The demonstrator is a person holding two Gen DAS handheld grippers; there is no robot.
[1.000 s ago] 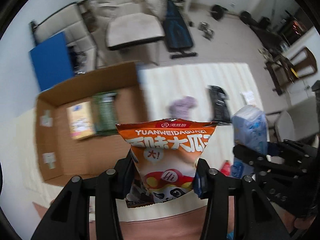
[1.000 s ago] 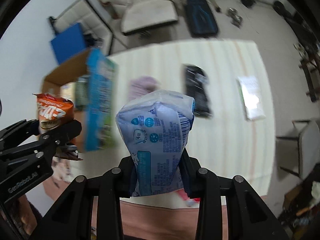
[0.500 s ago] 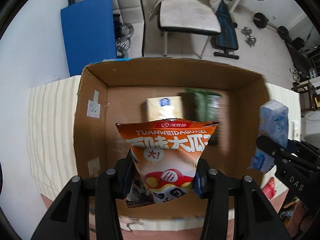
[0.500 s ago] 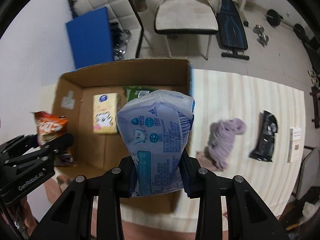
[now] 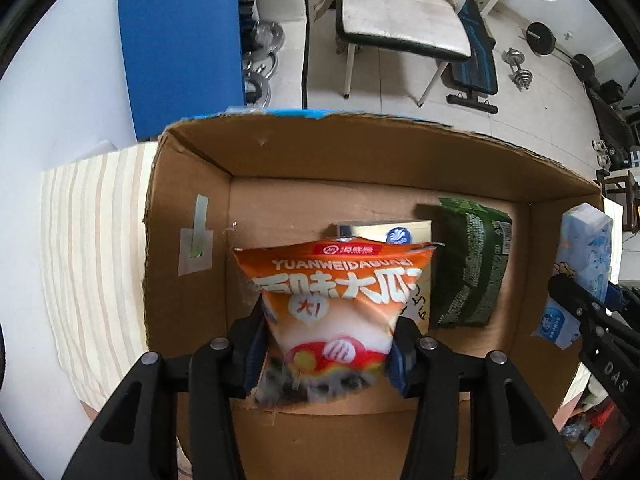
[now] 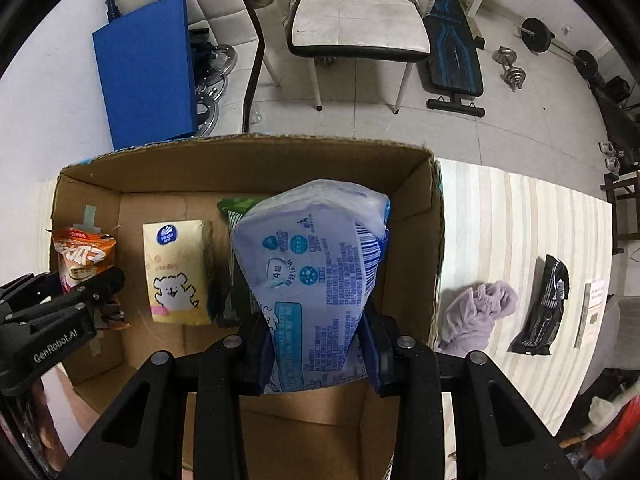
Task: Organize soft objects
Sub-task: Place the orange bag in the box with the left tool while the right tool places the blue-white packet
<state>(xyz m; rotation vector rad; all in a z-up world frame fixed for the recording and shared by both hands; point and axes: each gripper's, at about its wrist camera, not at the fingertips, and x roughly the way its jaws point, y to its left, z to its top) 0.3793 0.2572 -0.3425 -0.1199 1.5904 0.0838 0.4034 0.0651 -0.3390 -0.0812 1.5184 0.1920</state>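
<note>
My left gripper (image 5: 326, 344) is shut on an orange snack bag (image 5: 336, 300) and holds it over the left part of an open cardboard box (image 5: 188, 208). My right gripper (image 6: 316, 344) is shut on a pale blue tissue pack (image 6: 316, 272) over the right part of the same box (image 6: 416, 208). Inside lie a yellow tissue pack (image 6: 176, 272) and a green packet (image 5: 468, 272). The orange bag also shows in the right wrist view (image 6: 82, 260), the blue pack in the left wrist view (image 5: 580, 264).
The box stands on a striped cloth (image 6: 512, 232). On the cloth to its right lie a purple soft cloth (image 6: 476, 312), a black packet (image 6: 544, 304) and a small white box (image 6: 594, 300). Behind the table are a blue board (image 6: 144, 72) and a white chair (image 6: 356, 24).
Both grippers have swung left from the open cloth to above the box, carrying their packs, and have come down closer to it.
</note>
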